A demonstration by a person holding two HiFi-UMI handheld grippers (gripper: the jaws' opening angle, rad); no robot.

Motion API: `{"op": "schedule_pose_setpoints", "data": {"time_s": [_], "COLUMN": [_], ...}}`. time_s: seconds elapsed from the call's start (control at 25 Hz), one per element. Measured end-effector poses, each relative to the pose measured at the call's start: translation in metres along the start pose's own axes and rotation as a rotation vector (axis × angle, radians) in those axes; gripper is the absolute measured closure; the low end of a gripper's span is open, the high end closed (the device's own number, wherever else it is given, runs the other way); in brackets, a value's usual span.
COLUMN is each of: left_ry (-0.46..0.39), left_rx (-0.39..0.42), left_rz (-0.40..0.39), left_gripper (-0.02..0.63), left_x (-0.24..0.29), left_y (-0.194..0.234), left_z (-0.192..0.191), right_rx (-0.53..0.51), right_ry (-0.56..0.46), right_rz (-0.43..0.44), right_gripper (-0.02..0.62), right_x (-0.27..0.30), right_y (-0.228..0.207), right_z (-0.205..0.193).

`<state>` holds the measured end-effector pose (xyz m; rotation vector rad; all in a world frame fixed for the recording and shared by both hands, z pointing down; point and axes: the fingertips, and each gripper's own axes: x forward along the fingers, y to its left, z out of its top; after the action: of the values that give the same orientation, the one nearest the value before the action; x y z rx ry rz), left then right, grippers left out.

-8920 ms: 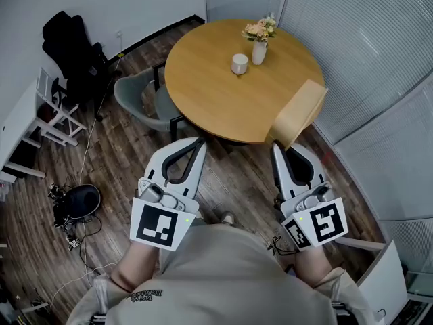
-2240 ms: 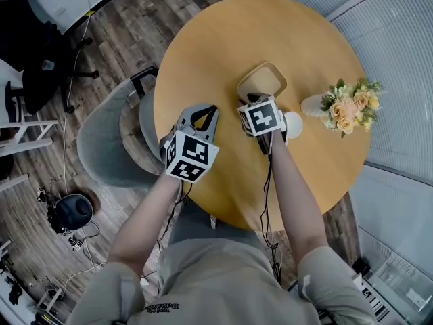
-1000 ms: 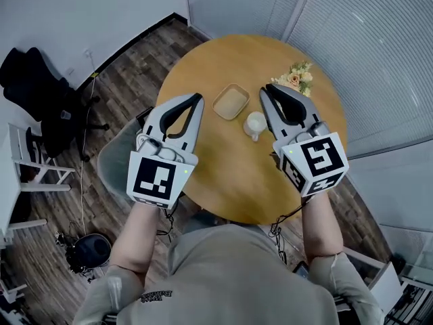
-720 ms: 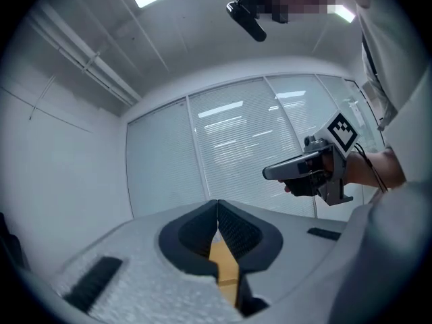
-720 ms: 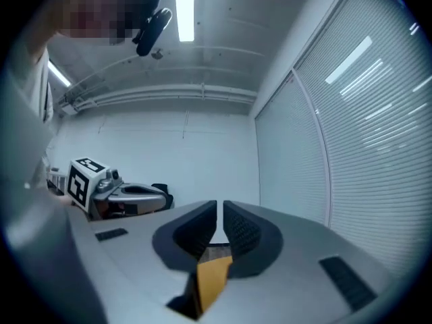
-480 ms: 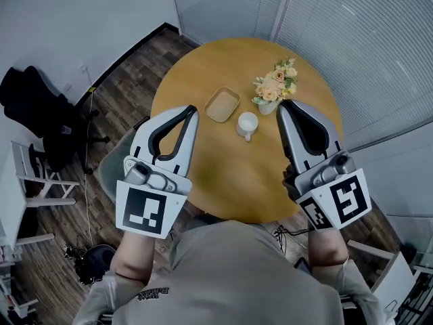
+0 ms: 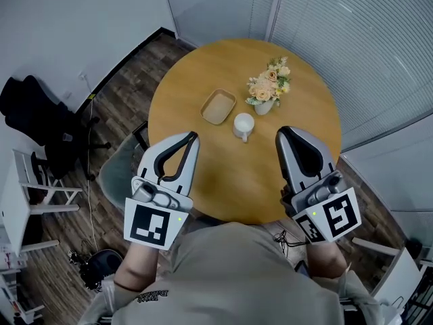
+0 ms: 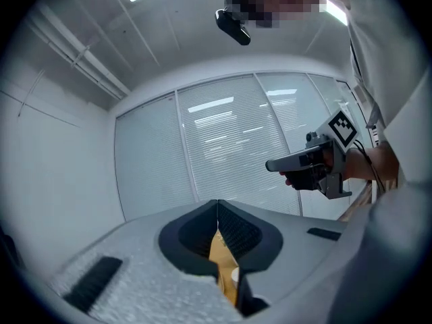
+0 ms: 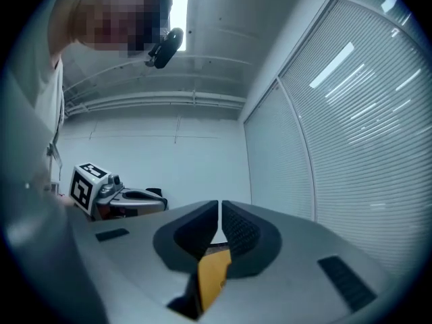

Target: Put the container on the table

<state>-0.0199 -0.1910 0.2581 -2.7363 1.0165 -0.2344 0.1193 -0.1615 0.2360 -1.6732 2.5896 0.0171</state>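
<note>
Tools first: the left tool [image 7: 195,135] is closed and empty. The right tool [image 7: 281,131] is closing, its jaws almost together with nothing between them. Both hang over the near table [image 7: 203,175] edge. Beyond them, the container [image 7: 218,106] lies flat on the table and touches nothing. We judge placement complete. Residual risk: reaching in again could knock the cup [image 7: 243,124] or the flower vase [image 7: 267,87] just beside it.
</note>
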Motion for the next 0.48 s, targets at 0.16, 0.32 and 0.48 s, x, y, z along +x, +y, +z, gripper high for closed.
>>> {"op": "schedule_pose_setpoints", "data": {"time_s": [0.16, 0.32, 0.48], "left_ry": [0.013, 0.046, 0.052], "left_rx": [-0.01, 0.019, 0.007], "left_rz": [-0.021, -0.013, -0.013], "left_gripper": [0.584, 0.584, 0.584], "left_x": [0.003, 0.003, 0.007], "left_y": [-0.011, -0.013, -0.016], "left_z": [-0.007, -0.014, -0.017], "right_rx": [0.052, 0.112, 0.105], "right_ry": [0.037, 0.073, 0.094], "right_rz": [-0.024, -0.018, 0.004], "right_gripper": [0.558, 0.558, 0.561], "right_x": [-0.008, -0.01, -0.01], "right_y": [-0.008, -0.011, -0.013], "right_z": [-0.017, -0.029, -0.032]}}
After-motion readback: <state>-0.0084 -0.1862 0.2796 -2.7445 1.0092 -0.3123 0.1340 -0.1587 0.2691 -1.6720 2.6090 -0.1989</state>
